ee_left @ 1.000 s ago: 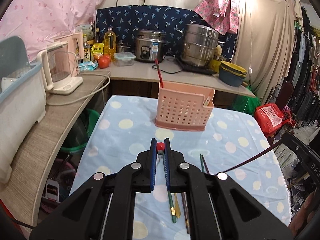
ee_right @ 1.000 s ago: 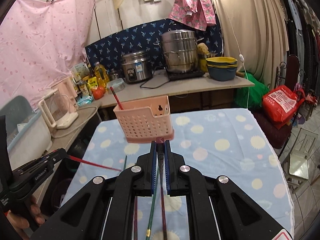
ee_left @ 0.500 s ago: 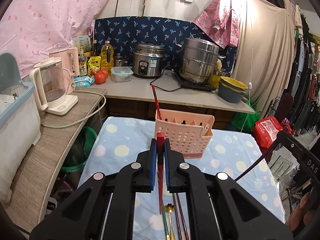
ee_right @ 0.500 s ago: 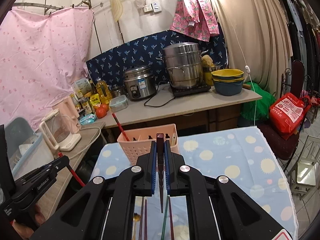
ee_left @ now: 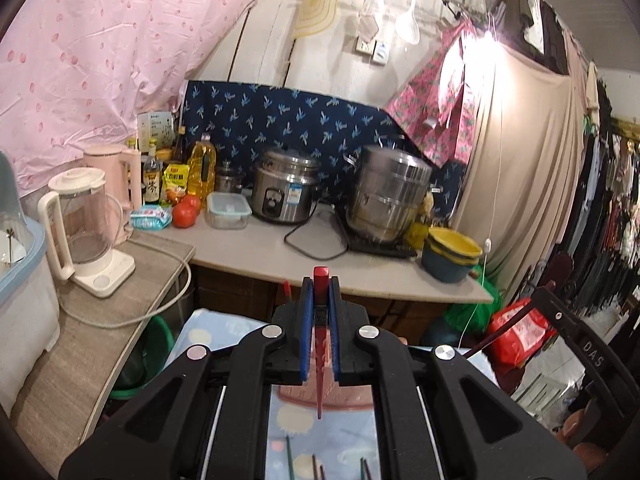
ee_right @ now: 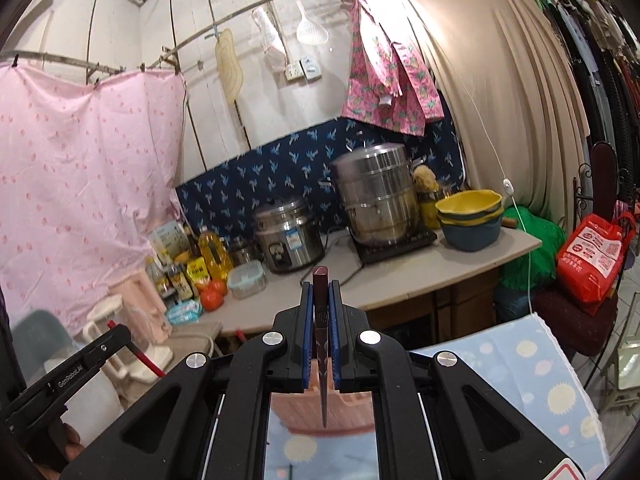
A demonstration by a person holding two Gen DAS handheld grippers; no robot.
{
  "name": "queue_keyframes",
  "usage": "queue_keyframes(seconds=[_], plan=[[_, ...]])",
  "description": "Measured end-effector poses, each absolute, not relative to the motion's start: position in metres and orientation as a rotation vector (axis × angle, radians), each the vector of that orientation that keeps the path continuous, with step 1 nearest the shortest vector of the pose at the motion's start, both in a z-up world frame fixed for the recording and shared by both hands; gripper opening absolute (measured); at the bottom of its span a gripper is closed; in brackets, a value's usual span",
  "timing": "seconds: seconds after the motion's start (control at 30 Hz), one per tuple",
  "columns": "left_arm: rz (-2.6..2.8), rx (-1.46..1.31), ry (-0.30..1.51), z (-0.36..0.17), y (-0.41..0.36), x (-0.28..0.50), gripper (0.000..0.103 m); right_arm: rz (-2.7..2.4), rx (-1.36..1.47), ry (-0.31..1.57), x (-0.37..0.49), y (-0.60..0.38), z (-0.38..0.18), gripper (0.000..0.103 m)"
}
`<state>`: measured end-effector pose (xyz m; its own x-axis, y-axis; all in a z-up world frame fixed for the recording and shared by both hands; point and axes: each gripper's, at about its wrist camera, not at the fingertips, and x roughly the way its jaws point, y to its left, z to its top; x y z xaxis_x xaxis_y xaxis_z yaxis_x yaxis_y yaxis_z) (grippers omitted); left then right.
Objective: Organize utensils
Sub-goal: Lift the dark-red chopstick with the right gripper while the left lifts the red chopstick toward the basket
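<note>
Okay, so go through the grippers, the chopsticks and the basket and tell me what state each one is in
left gripper: shut on red chopstick.
right gripper: shut on dark chopstick.
pink basket: on the table, beneath both grippers.
loose chopsticks: lying flat on the tablecloth.

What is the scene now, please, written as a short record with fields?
left claw: shut on a red chopstick, tip pointing down
right claw: shut on a dark maroon chopstick, tip pointing down
pink perforated plastic basket: below both claws
spotted blue tablecloth: more chopsticks lie on it
</note>
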<state>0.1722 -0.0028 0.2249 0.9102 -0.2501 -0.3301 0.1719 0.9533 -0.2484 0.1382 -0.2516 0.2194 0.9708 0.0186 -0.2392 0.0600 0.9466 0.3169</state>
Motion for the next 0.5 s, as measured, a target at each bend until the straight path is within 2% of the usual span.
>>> queue_keyframes(seconds=[0.2, 0.5], plan=[[-0.220, -0.293, 0.307, 0.240, 0.003, 0.194, 0.007, -0.006, 0.364, 0.200, 0.171, -0.246, 0.222, 0.007], [-0.152, -0.319, 0.246, 0.217, 0.001, 0.234, 0.007, -0.013, 0.409, 0.260, 0.220, -0.250, 0.187, 0.007]])
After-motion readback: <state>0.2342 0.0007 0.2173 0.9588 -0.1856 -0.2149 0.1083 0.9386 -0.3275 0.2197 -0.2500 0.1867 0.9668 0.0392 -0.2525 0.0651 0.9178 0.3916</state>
